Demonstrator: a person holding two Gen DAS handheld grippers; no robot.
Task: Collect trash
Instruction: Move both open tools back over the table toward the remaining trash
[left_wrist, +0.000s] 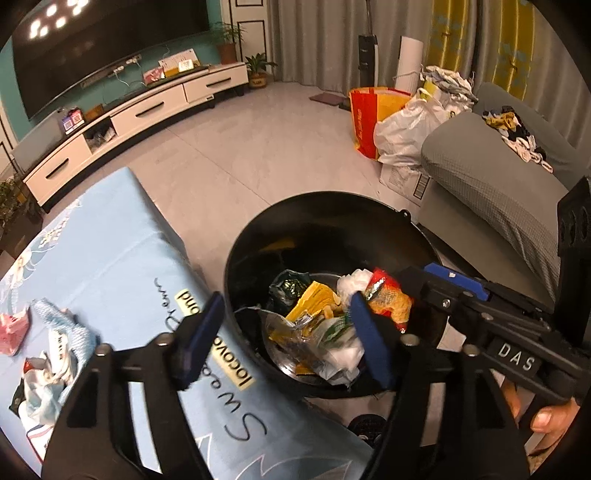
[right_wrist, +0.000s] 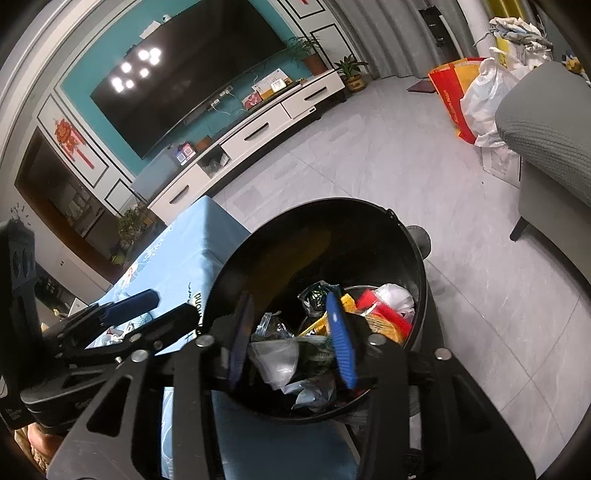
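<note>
A round black bin (left_wrist: 314, 201) (right_wrist: 332, 205) stands beside the table and holds several wrappers: a red and orange snack bag (left_wrist: 389, 297), a yellow packet (left_wrist: 317, 295) and white tissue (right_wrist: 397, 295). My left gripper (left_wrist: 284, 339) hangs open over the bin's near rim with nothing between its blue pads. Above the bin, my right gripper (right_wrist: 291, 343) is open too; a clear wrapper (right_wrist: 275, 360) lies below its gap, and I cannot tell if it touches a pad. Each gripper shows in the other's view: the right one's blue pad (left_wrist: 456, 282), the left gripper (right_wrist: 151, 310).
The table's light blue cloth (left_wrist: 110, 240) carries a pink wrapper (left_wrist: 13, 328) and crumpled blue-white wrappers (left_wrist: 55, 369) at its left. A grey sofa (left_wrist: 498, 184) stands right of the bin, with filled bags (left_wrist: 399, 125) behind. A white TV stand (left_wrist: 147, 110) lines the far wall.
</note>
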